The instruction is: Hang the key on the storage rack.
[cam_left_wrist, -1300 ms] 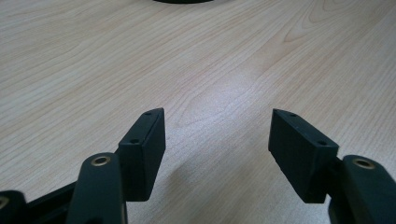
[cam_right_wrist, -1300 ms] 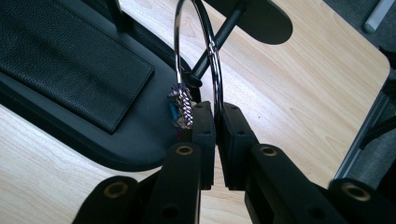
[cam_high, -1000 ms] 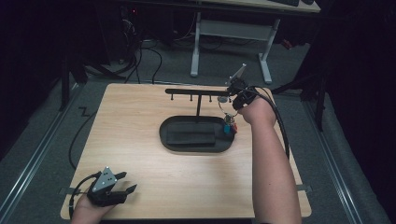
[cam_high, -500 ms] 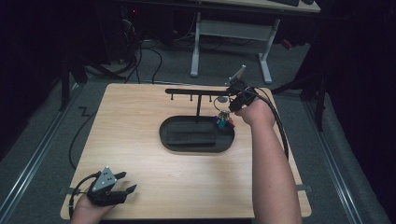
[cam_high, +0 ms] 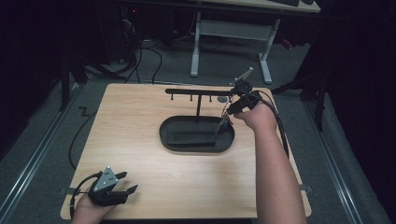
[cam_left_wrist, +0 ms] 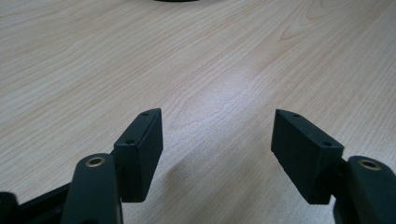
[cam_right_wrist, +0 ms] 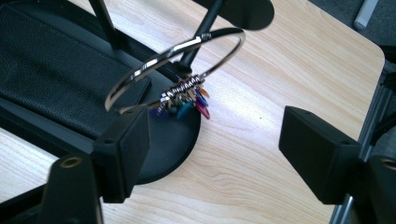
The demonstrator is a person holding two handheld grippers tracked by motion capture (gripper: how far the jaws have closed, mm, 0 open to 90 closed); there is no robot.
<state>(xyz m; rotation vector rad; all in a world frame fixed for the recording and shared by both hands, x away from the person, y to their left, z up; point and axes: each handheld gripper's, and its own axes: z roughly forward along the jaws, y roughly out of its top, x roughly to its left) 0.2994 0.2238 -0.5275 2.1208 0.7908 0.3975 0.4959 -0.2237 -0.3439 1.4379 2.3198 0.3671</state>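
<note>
Bangle [cam_right_wrist: 175, 70] beside stand's [cam_high: 198, 92] right end

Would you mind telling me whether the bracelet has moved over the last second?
Yes. In the high view the bracelet has risen from low over the tray's right end towards the stand's crossbar, and it now hangs beside the open right gripper.

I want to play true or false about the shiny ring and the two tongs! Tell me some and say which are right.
1. The left tongs are open over bare table. True.
2. The bracelet has coloured charms. True.
3. The right tongs are squeezed shut on the bracelet. False: their jaws stand wide apart.
4. The black tray sits at the table's near left corner. False: it lies mid-table, under the stand.
</note>
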